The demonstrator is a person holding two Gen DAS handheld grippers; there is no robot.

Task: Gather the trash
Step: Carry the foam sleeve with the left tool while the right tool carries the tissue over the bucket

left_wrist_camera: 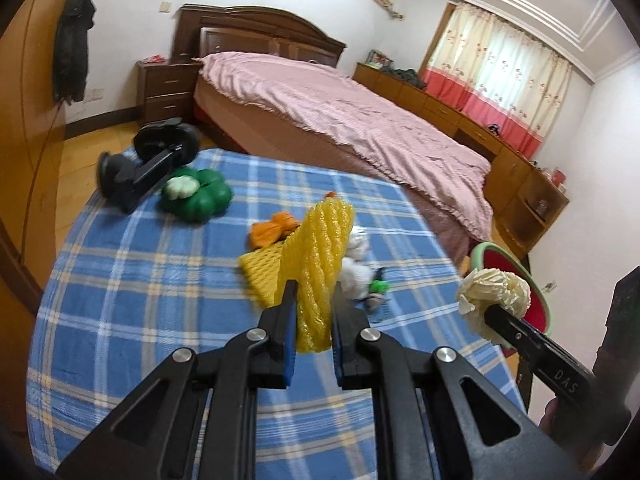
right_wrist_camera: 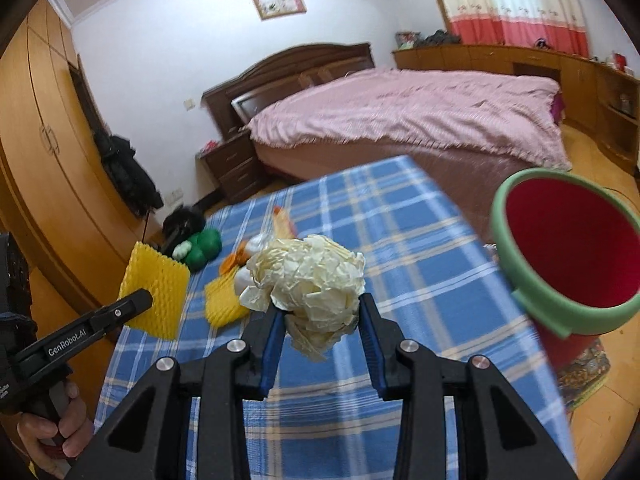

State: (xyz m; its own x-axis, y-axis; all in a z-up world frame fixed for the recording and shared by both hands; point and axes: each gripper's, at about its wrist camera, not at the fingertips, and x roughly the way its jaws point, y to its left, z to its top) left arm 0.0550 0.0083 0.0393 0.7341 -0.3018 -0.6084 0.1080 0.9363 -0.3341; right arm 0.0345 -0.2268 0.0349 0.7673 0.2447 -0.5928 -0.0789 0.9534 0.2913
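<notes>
**Both grippers loaded, bin off to the right**

Left wrist view: the left gripper [left_wrist_camera: 314,304] has its fingers clamped on a yellow foam mesh fruit sleeve [left_wrist_camera: 320,264], raised above the blue plaid tabletop [left_wrist_camera: 140,280]. More scraps lie beyond, blurred. The springy sleeve could slip free.

Right wrist view: the right gripper [right_wrist_camera: 320,312] pinches a crumpled cream paper ball [right_wrist_camera: 308,276]; the red bucket with green rim [right_wrist_camera: 560,248] stands right, base hidden. The light ball could miss it.
</notes>
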